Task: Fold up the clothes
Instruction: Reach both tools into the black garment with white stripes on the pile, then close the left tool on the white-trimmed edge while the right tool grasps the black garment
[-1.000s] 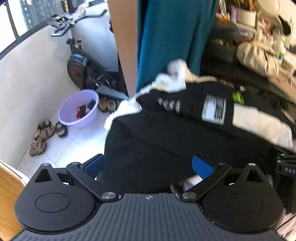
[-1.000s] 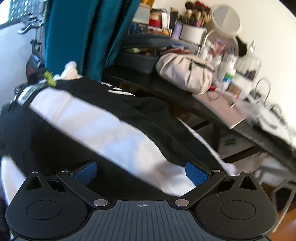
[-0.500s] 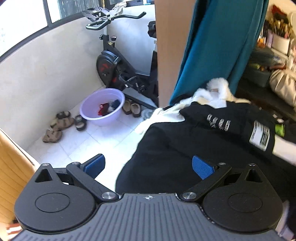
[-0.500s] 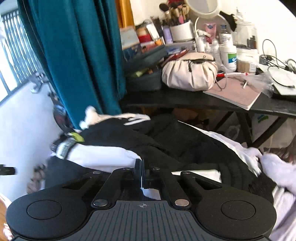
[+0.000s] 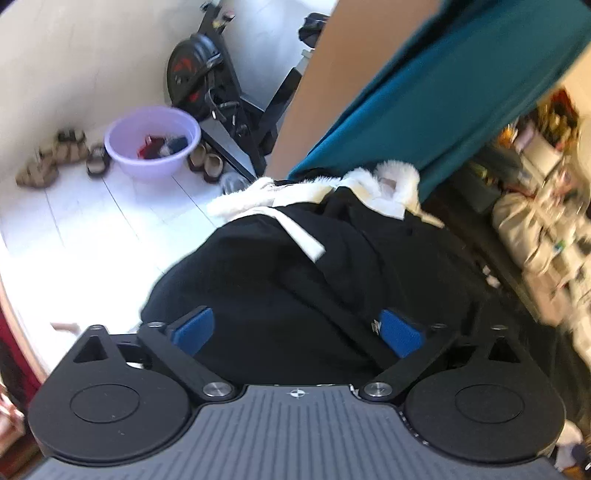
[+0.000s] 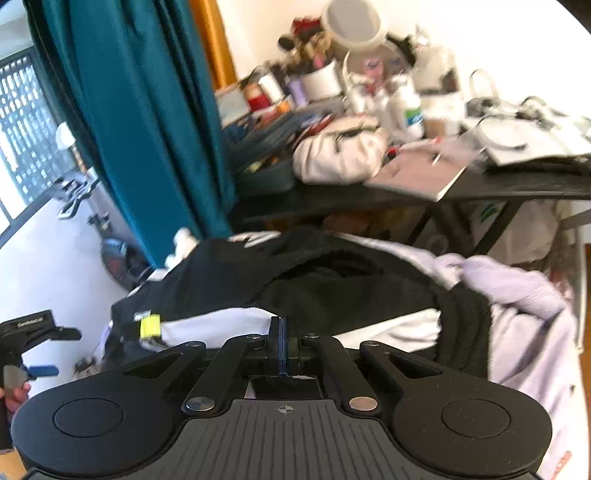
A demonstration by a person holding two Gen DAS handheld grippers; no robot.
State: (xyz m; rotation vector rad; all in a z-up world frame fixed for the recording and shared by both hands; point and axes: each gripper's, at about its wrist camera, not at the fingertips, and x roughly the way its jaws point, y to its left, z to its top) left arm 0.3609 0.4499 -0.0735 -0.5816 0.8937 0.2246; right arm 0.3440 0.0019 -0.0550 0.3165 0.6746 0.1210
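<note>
Black garment [image 5: 295, 280], soft, limp and bulky, heaped below the teal curtain [image 5: 424, 110]: my left gripper [image 5: 299, 328] is closing around its near fold, my right gripper [image 6: 282, 343] is clenched on its white panel's edge, the likeliest handhold.

We are looking past a teal curtain [image 5: 436, 110] hanging beside a tan wall edge, with a black exercise bike [image 5: 207, 81] standing behind it on the white tiled floor [image 5: 74, 221]. A lilac basin [image 5: 153, 142] is sitting near the bike with red and dark items lying inside it, and sandals [image 5: 48, 162] and slippers [image 5: 207, 162] are lying on either side of it. In the right wrist view we are seeing a black desk [image 6: 480, 184] crowded with a cream pouch [image 6: 340, 155], a grey notebook [image 6: 417, 173], a round mirror [image 6: 352, 24] and blurred jars and bottles.
</note>
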